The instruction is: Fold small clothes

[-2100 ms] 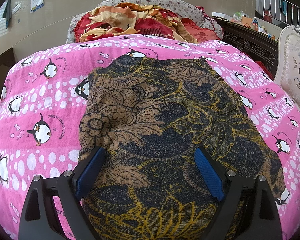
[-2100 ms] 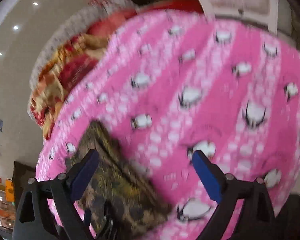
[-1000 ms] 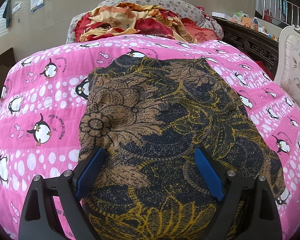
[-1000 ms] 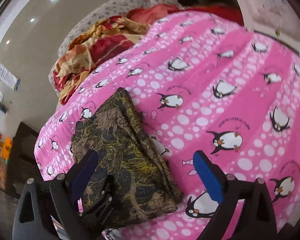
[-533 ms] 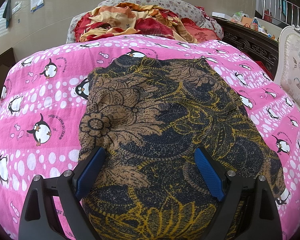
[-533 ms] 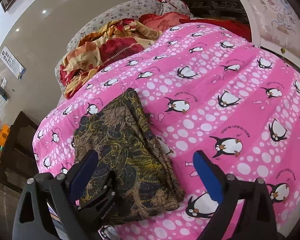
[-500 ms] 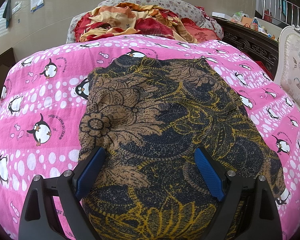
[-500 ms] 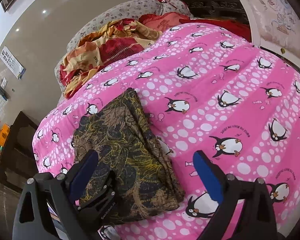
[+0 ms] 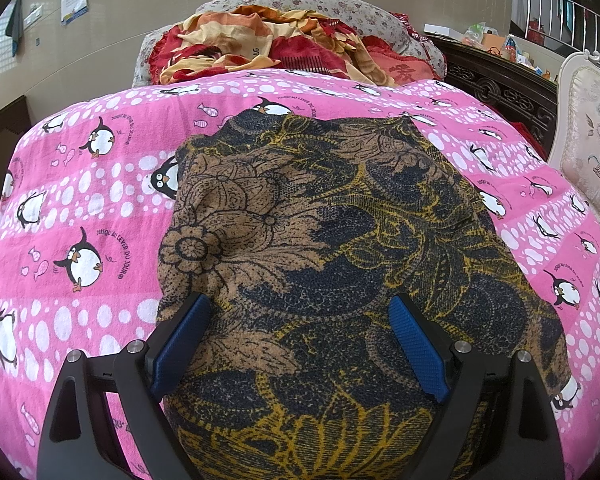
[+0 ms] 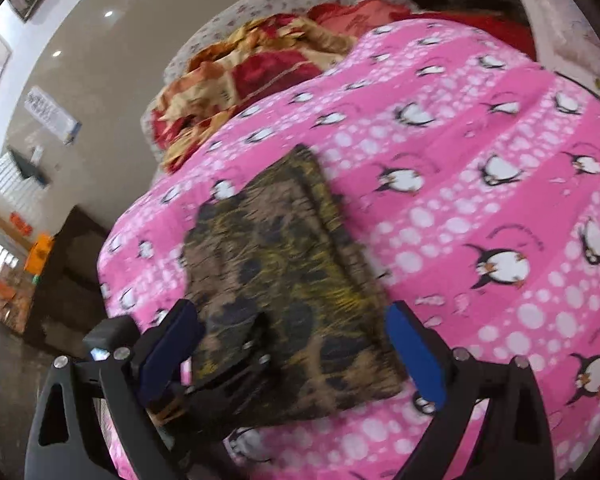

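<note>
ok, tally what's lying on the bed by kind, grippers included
Folded floral garment: 1
Pink penguin blanket: 1
Red-and-orange bedding heap: 1
Grippers, jaws open: 2 (left gripper, right gripper)
Total: 5

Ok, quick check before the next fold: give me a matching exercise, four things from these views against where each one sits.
Things:
1. floral garment
2. penguin blanket
3. red and orange quilt
4. cream upholstered chair

Places:
A. bunched at the far end, past the pink cover
B. right edge of the left wrist view
C. spread pink over the bed, under the folded piece
D. folded, beneath the open left gripper

Pairs: 1-D, 2-C, 3-A, 4-B
</note>
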Demonstrator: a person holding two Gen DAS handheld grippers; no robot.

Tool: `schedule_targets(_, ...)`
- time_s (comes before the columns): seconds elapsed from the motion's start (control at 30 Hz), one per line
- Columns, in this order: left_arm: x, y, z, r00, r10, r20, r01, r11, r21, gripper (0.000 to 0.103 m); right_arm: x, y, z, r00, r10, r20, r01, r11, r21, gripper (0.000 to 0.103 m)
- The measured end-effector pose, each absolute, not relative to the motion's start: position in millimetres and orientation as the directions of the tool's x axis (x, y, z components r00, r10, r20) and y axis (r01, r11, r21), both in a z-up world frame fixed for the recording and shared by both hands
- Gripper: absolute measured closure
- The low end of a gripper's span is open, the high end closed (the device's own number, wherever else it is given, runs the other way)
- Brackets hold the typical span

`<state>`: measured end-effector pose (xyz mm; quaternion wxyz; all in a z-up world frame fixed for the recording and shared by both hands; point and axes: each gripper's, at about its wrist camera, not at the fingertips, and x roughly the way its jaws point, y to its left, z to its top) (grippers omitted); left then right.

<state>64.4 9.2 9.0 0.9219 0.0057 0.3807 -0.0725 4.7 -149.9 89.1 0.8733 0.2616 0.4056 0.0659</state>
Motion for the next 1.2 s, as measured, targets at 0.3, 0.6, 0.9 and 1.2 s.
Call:
schedule_targets(0.3,64.3,9.6,9.3,0.7,-0.129,-0.703,0.138,0.989,-0.045,0.029,11.7,-132.7,82.5,0.576,0.515,-0.635,-0.027,0.788,0.615,0.004)
schedule_targets(0.6,63.4,9.6,9.3,0.699,-0.129,-0.703,0.139,0.989,-0.042,0.028,15.7,-135.6,50.6,0.474,0.577,-0.666,0.087,0.721,0.687,0.004)
schedule_targets(0.9,63.4,11.9,9.6,0.698,-0.161,-0.698,0.145,0.986,-0.082,0.028,14.0,-123.7,44.3,0.47,0.581,-0.665,0.067,0.727,0.683,0.003)
schedule_targets(1.2,66.6,10.0,8.9,0.696,-0.141,-0.704,0.145,0.988,-0.055,0.026,14.2,-135.8,63.1,0.575,0.528,-0.625,0.021,0.754,0.656,0.002)
